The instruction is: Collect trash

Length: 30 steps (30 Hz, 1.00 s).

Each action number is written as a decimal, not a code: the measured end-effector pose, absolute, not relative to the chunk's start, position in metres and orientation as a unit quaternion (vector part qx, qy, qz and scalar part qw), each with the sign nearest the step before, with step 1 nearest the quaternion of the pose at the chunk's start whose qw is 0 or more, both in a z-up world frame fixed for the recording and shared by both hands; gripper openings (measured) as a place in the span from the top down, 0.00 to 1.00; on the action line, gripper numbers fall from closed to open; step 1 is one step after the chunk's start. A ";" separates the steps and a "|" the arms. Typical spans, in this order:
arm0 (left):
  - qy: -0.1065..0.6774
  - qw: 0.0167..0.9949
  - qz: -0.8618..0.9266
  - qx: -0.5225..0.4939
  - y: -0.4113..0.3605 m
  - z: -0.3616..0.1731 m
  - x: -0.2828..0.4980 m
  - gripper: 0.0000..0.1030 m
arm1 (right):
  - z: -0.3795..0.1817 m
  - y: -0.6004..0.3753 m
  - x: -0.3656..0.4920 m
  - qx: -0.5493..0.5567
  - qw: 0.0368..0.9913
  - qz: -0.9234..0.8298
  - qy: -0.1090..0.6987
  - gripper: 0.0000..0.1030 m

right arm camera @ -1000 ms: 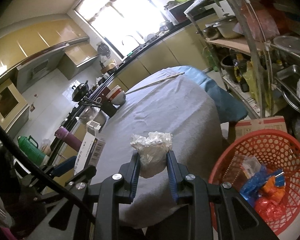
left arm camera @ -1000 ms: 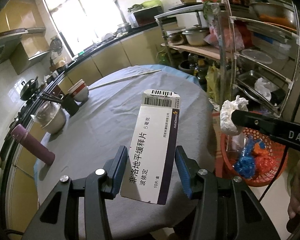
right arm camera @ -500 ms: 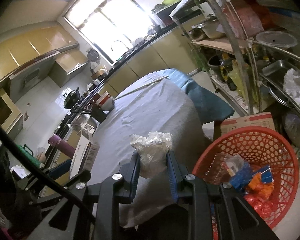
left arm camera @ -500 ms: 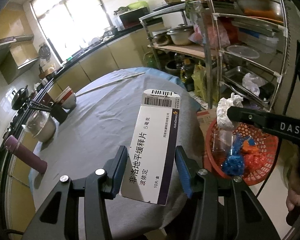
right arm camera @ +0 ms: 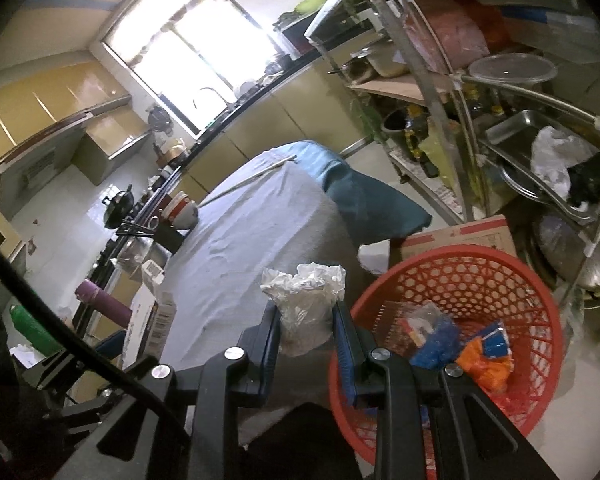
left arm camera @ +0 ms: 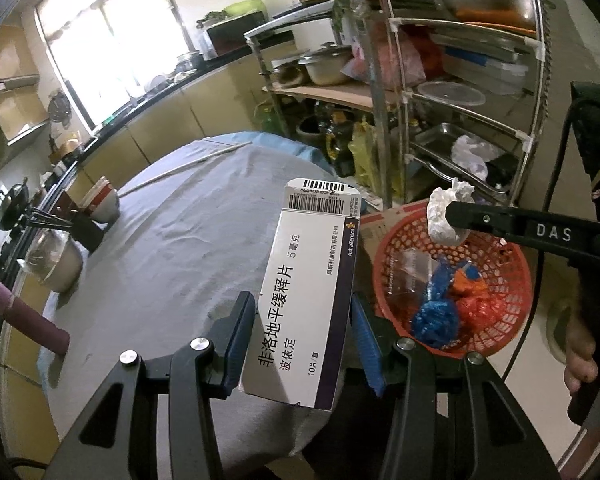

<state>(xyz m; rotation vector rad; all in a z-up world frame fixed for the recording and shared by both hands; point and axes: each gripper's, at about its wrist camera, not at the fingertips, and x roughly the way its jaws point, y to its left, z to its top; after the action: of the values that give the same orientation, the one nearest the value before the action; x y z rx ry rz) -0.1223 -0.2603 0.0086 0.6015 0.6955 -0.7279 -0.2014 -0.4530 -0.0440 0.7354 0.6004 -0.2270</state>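
My left gripper (left arm camera: 302,316) is shut on a white and purple medicine box (left arm camera: 306,280), held above the table's right edge. My right gripper (right arm camera: 306,320) is shut on a crumpled white plastic wad (right arm camera: 306,300); the wad also shows in the left wrist view (left arm camera: 446,216), over the far rim of the red mesh basket (left arm camera: 508,264). The basket (right arm camera: 452,268) stands on the floor right of the table and holds blue and orange wrappers (right arm camera: 464,344). The box shows at the left in the right wrist view (right arm camera: 148,320).
A grey-clothed table (left arm camera: 172,248) carries bowls (left arm camera: 104,200), a pot (left arm camera: 56,264), a purple bottle (left arm camera: 24,320) and a long stick (left arm camera: 188,164). A metal rack (left arm camera: 460,92) with pots and trays stands behind the basket. A cardboard box (right arm camera: 460,232) lies by the basket.
Both grippers have moved right, toward the basket. The wad now hangs over the basket's rim, and the medicine box is nearer the table's right edge. Both grips are unchanged.
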 end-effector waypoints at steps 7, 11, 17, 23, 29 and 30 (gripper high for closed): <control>0.371 0.779 -0.426 0.273 -0.274 -0.011 -0.130 0.51 | -0.071 -0.474 -0.218 0.363 0.859 -0.162 0.323 0.71; 0.411 0.733 -0.470 0.269 -0.294 -0.037 -0.129 0.50 | -0.100 -0.489 -0.225 0.386 0.826 -0.204 0.357 0.70; 0.438 0.702 -0.505 0.247 -0.310 -0.048 -0.120 0.48 | -0.108 -0.500 -0.239 0.416 0.808 -0.215 0.359 0.62; 0.408 0.750 -0.476 0.209 -0.274 -0.015 -0.097 0.40 | -0.070 -0.489 -0.234 0.371 0.842 -0.217 0.326 0.33; 0.347 0.865 -0.298 0.206 -0.194 0.028 -0.064 0.40 | -0.010 -0.425 -0.187 0.298 0.898 -0.129 0.298 0.33; 0.338 0.877 -0.273 0.205 -0.182 0.034 -0.061 0.40 | -0.001 -0.412 -0.177 0.284 0.905 -0.113 0.295 0.33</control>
<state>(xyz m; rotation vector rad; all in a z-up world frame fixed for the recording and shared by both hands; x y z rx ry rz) -0.0607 -0.1817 0.0341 0.4283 0.7059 -0.5695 -0.1768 -0.4119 -0.0014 0.5873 0.6096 -0.2335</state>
